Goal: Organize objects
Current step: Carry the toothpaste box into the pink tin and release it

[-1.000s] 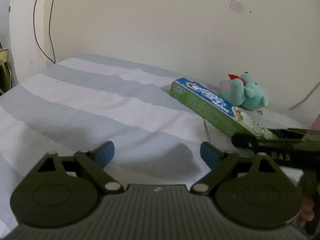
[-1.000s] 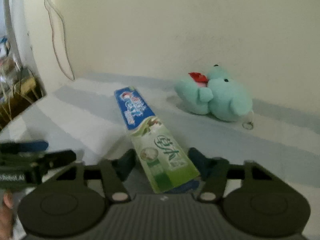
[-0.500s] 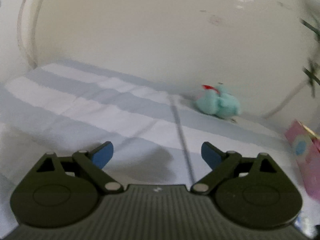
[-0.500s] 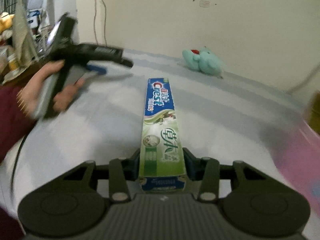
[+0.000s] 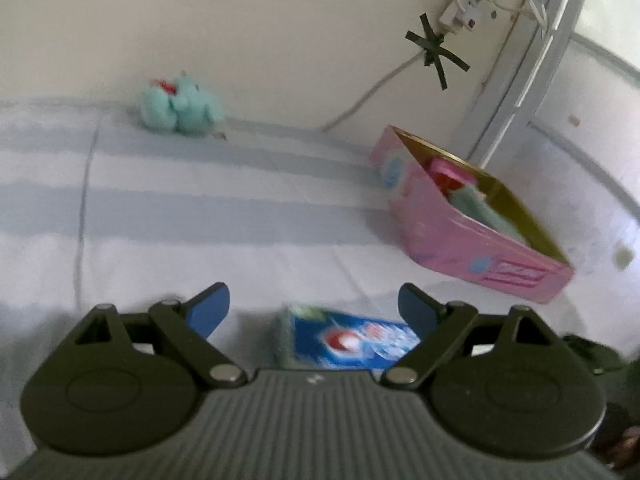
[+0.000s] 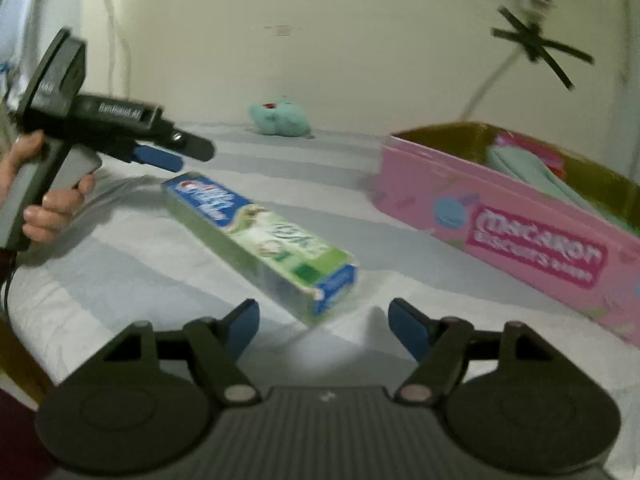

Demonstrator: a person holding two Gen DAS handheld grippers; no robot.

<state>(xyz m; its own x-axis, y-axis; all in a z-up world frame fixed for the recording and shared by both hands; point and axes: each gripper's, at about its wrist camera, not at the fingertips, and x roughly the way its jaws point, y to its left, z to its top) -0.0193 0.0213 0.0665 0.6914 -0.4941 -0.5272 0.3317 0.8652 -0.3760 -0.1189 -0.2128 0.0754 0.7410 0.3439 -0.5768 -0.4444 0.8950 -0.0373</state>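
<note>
A blue and green toothpaste box (image 6: pixel 260 236) lies flat on the striped bed sheet (image 6: pixel 120 264). My right gripper (image 6: pixel 324 326) is open and empty, just behind the box's near end, not touching it. My left gripper (image 5: pixel 314 310) is open and empty above the box's blue end (image 5: pixel 352 340); in the right wrist view it (image 6: pixel 160 156) hovers over the box's far end. A pink cardboard box (image 6: pixel 520 232) with several items inside stands to the right; it also shows in the left wrist view (image 5: pixel 472 224). A teal plush toy (image 5: pixel 178 106) lies by the wall.
The wall runs along the back of the bed. A white cable (image 5: pixel 372 96) and taped black strips (image 5: pixel 434 50) hang on it at the right. A window frame (image 5: pixel 520 60) stands at the far right. The bed's left edge (image 6: pixel 24 320) drops off near my right gripper.
My right gripper has opened and let go of the toothpaste box, which now lies on the sheet angled to the left. My left gripper has swung right and now hovers over the box.
</note>
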